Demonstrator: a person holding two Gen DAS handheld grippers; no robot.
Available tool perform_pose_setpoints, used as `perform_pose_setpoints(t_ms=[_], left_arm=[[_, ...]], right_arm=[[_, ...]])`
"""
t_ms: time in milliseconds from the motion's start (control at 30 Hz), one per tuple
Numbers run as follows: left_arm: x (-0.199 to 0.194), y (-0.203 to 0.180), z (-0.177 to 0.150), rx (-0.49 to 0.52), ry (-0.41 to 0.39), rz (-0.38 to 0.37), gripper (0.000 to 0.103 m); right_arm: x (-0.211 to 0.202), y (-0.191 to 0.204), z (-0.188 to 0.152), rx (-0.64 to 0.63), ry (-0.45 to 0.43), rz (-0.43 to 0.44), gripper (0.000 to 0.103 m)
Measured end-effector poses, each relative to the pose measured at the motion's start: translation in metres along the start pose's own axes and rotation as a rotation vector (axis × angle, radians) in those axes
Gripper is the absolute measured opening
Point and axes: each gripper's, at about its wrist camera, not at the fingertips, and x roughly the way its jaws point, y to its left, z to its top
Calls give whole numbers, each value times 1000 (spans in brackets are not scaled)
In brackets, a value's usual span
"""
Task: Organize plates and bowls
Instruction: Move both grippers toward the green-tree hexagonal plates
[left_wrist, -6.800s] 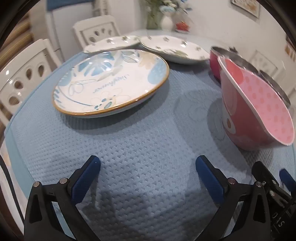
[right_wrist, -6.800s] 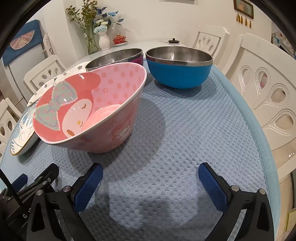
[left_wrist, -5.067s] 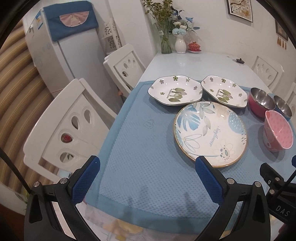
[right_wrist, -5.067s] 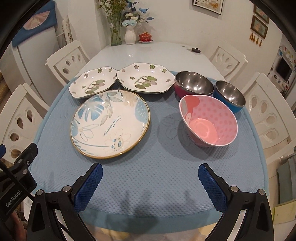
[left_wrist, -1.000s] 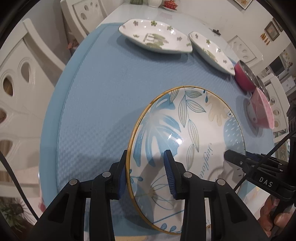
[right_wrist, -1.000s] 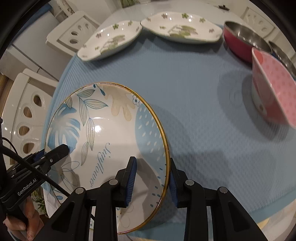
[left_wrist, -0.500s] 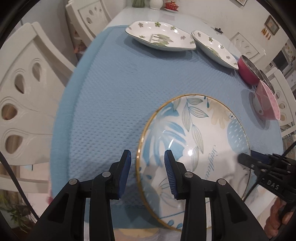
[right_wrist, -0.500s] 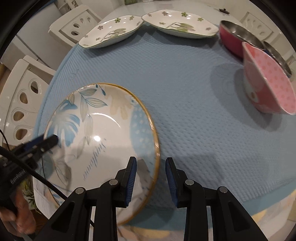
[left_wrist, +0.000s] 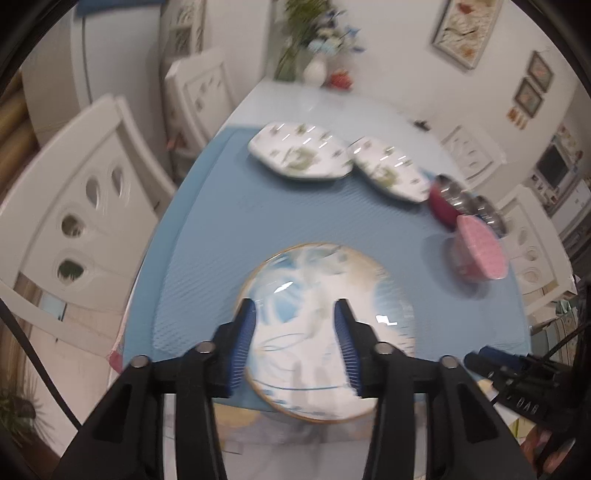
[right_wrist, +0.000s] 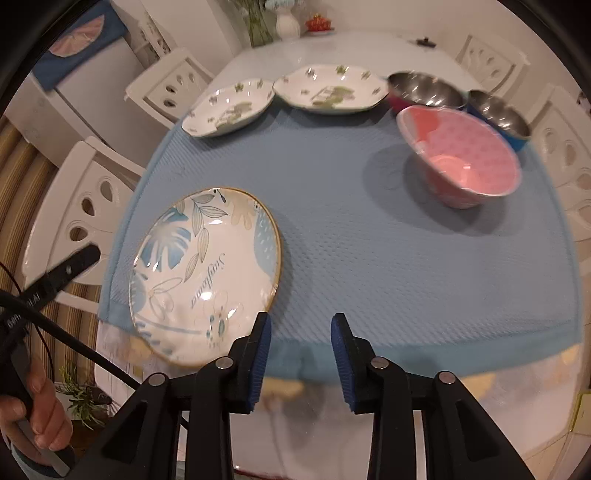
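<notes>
The round blue-leaf plate (right_wrist: 207, 273) lies at the front left of the blue mat (right_wrist: 369, 258), overhanging its front edge; it also shows blurred in the left wrist view (left_wrist: 325, 332). Both grippers are raised and pulled back from it. My left gripper (left_wrist: 295, 343) hovers over the plate, jaws partly apart, holding nothing. My right gripper (right_wrist: 301, 354) hangs past the mat's front edge, right of the plate, jaws partly apart and empty. Two white floral plates (right_wrist: 231, 107) (right_wrist: 330, 92) lie at the back. A pink bowl (right_wrist: 461, 170), a red steel bowl (right_wrist: 424, 92) and a blue steel bowl (right_wrist: 498, 114) stand at the right.
White chairs (right_wrist: 85, 206) stand around the table, one close to the mat's left edge. A vase of flowers (right_wrist: 286, 22) stands at the table's far end. The mat's front edge (right_wrist: 406, 354) lies just ahead of the right gripper.
Both grippers have let go of the blue-leaf plate, which now rests on the mat. Both have lifted and drawn back toward the front edge; the left view is motion-blurred.
</notes>
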Motion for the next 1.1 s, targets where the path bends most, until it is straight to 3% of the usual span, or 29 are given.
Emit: perform_pose_setpoints(t_ms=[67, 100, 167, 267, 467, 767, 967, 1100], left_arm=[[-15, -20, 2, 29, -31, -8, 44], [-25, -30, 3, 41, -49, -13, 46], [-43, -43, 5, 58, -89, -24, 66], [-70, -58, 6, 77, -168, -27, 68], [-88, -76, 33, 116, -221, 139, 68], [-48, -43, 101, 81, -160, 185, 68], [1, -2, 136, 37, -81, 185, 68], [31, 9, 155, 59, -52, 187, 68]], right_arm=[[-19, -9, -10, 0, -28, -2, 54], [-28, -13, -14, 3, -47, 3, 54], [-47, -22, -18, 12, -82, 19, 54], [-69, -36, -17, 51, -113, 48, 54], [-98, -55, -3, 155, -157, 80, 55], [-91, -35, 63, 223, -192, 73, 58], [-52, -2, 116, 206, -170, 67, 59], [-17, 17, 146, 203, -132, 80, 59]])
